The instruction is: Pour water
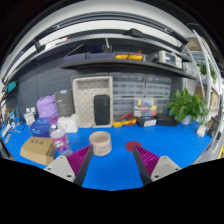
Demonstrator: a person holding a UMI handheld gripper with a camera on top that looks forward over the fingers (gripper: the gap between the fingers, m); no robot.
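Bottle point(58, 139) stands on the blue worktop point(115, 165), beside a small cup point(100, 141), beyond the released, empty hand-held gripper point(108, 154).

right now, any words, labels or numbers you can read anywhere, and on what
None can be read.
The cardboard box left of the fingers shows no legible print.
The bottle beside it has a label too small to read.
The gripper is open, holding nothing.

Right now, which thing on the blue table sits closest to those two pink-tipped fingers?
The small tan cup, standing just ahead of the open gripper, slightly toward its left finger. The bottle and cardboard box sit farther left.
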